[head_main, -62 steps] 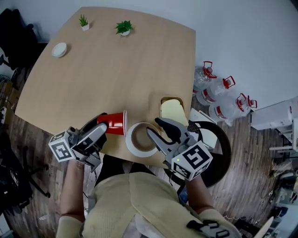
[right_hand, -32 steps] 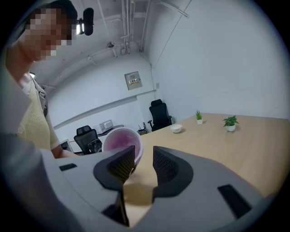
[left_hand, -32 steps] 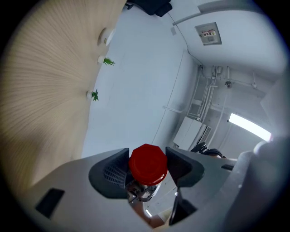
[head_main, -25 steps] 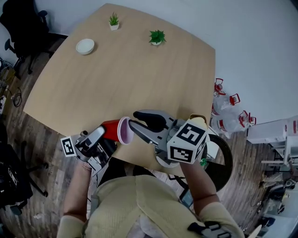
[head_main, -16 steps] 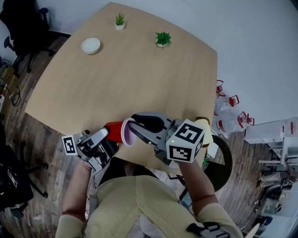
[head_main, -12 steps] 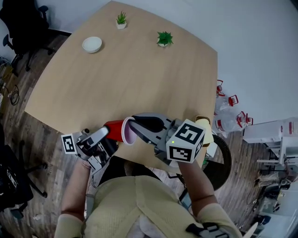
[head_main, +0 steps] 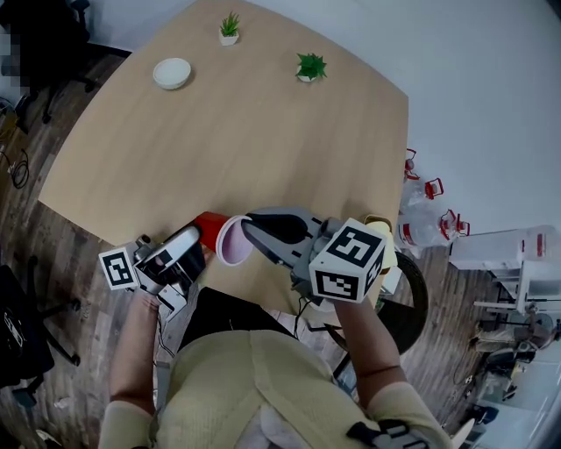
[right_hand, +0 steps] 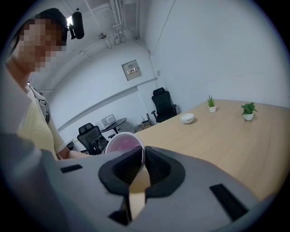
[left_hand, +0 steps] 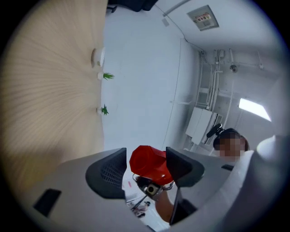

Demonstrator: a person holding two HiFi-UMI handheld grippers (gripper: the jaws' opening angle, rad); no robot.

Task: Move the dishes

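A red cup [head_main: 210,226] with a pale pink inside is held on its side in the air over the near edge of the wooden table [head_main: 237,140]. My left gripper [head_main: 195,238] grips its base; in the left gripper view the cup [left_hand: 149,164] fills the gap between the jaws of the left gripper [left_hand: 146,159]. My right gripper [head_main: 248,230] is shut on the cup's rim [right_hand: 122,141], with the right gripper [right_hand: 140,152] pinching the wall edge-on. A small white bowl [head_main: 172,73] sits at the table's far left.
Two small potted plants [head_main: 230,24] [head_main: 310,66] stand at the far edge of the table. A pale yellow container [head_main: 380,231] shows behind my right gripper. Water bottles [head_main: 422,210] lie on the floor to the right. Black office chairs [right_hand: 164,103] stand beyond the table.
2.5 s ago the cup lay on the table by my left gripper and my right gripper hung open over a white bowl. Now the cup is lifted and my right gripper is shut on its rim.
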